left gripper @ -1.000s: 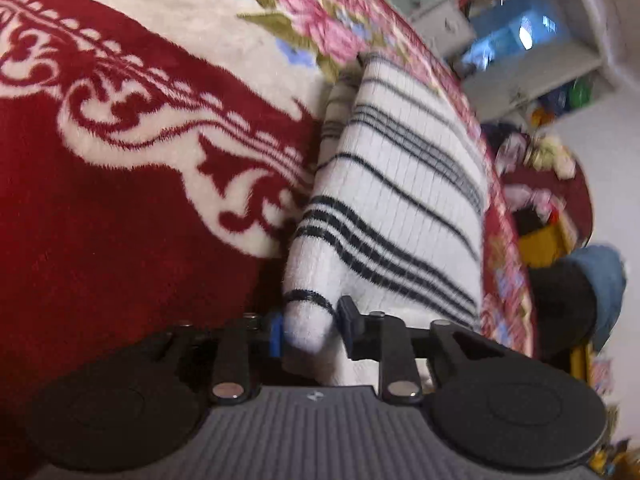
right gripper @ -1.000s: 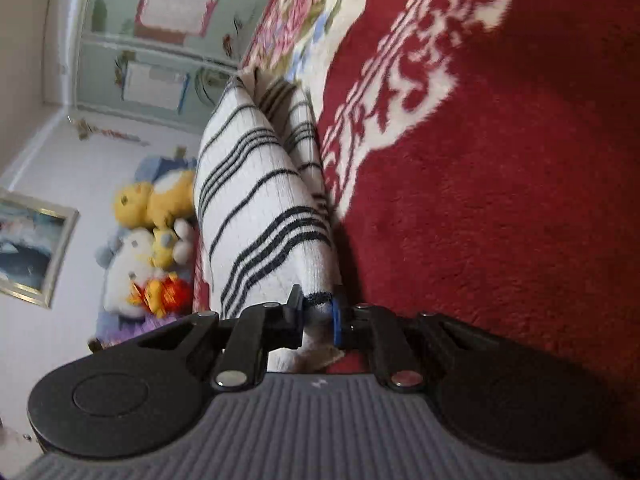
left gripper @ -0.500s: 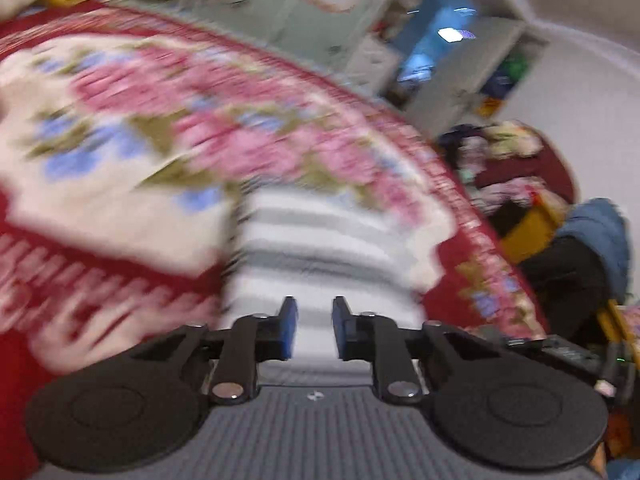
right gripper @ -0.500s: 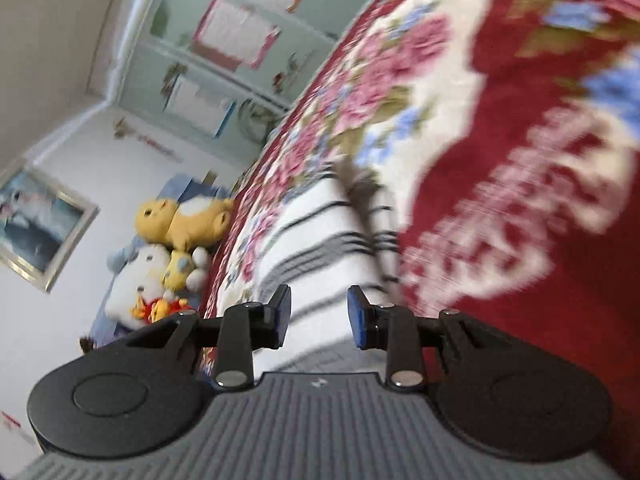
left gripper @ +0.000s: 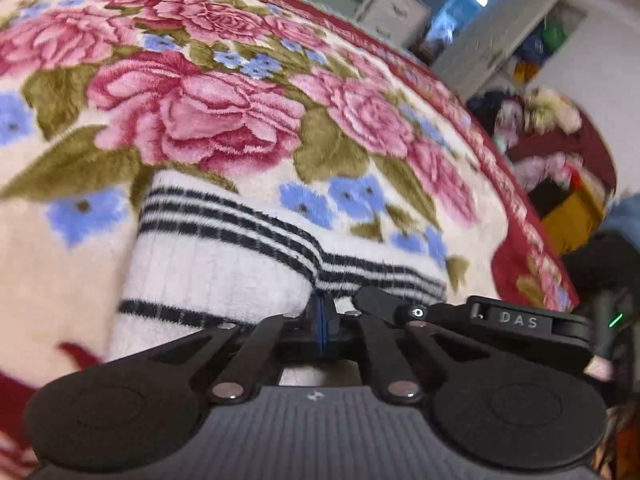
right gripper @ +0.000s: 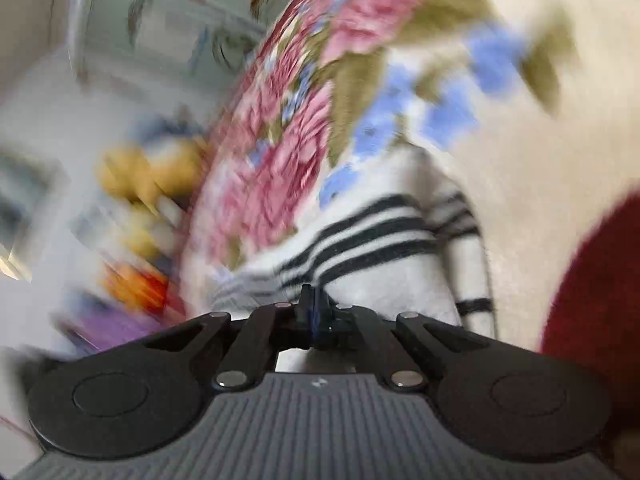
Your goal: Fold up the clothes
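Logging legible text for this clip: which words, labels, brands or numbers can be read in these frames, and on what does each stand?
"DAS": raised letters on the black body of the right gripper, seen at the right of the left wrist view.
Papers on the cabinet doors in the right wrist view: too blurred to read.
Nothing readable on the striped garment or the floral blanket.
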Action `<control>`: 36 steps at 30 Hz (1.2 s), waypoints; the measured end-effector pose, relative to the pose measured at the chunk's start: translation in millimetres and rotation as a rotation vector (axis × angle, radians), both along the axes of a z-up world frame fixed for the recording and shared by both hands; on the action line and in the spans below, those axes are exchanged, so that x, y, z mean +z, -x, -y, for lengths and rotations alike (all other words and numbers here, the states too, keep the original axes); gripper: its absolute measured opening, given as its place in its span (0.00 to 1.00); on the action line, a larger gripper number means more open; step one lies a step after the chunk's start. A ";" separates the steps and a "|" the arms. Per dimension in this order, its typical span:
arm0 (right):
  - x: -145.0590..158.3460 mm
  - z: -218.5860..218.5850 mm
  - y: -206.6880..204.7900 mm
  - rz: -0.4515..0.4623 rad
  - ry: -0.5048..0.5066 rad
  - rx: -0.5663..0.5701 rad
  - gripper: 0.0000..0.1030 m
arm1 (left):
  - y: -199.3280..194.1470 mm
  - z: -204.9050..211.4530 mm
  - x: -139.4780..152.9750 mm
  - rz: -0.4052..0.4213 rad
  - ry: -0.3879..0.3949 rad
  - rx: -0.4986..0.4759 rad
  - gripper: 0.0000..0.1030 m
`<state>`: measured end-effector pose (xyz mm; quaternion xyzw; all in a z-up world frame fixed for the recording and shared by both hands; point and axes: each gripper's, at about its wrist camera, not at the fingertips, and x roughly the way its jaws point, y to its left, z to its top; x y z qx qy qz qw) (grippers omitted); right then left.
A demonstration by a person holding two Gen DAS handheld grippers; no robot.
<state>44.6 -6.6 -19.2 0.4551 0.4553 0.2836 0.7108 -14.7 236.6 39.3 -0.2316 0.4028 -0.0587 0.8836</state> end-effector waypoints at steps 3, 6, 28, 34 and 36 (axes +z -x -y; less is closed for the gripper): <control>-11.1 4.0 3.6 0.033 -0.045 -0.020 0.00 | -1.4 8.2 0.0 0.014 -0.060 -0.016 0.04; -14.3 6.6 4.0 0.040 -0.066 -0.010 0.00 | 3.3 11.1 0.2 0.034 -0.087 -0.028 0.04; 16.7 -8.6 -11.7 0.116 0.175 -0.065 0.00 | 6.8 37.2 4.4 0.066 -0.271 -0.016 0.04; 28.4 -6.2 -7.8 0.111 0.198 -0.064 0.00 | 8.0 42.7 6.8 0.065 -0.313 -0.021 0.04; 44.0 -8.8 -0.1 0.130 0.223 -0.062 0.00 | 8.3 45.2 7.7 0.065 -0.331 -0.023 0.04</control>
